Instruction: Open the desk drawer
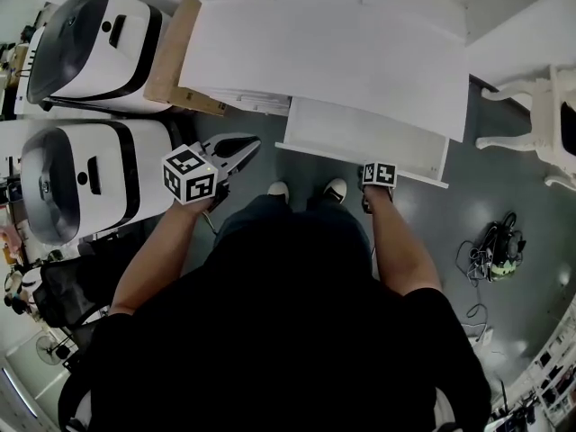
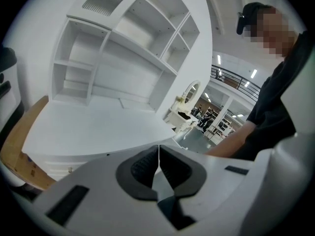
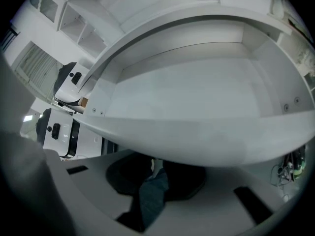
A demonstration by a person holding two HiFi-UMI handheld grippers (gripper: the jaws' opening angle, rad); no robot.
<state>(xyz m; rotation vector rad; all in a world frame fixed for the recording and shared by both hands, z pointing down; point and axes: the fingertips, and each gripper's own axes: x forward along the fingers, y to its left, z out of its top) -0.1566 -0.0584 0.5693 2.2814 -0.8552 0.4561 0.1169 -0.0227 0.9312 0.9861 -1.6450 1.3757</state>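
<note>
DESK DRAWER NEARLY OPEN: The shallow white-painted drawer [image 1: 360,138] stood well out from the front edge of the flat white-topped desk [image 1: 333,52], toward that edge's right end. Its whole floor was in sight from the head camera, so the opening looked largely done (whether any travel remained on the runners could not be judged). What seemed left was, at most, a last pull and the release. At the left, the person's left forearm reached forward with the left gripper [image 1: 252,145] short of the desk's front edge. It pointed shallowly down, its dark ribbed pads [image 2: 142,166] pressed together on nothing. At the right, the right arm stretched down to the drawer's front edge. There the right gripper [image 3: 153,167] pointed steeply downward beneath the front panel, its jaws partly closed on a small white piece under that panel, apparently the pull.
</note>
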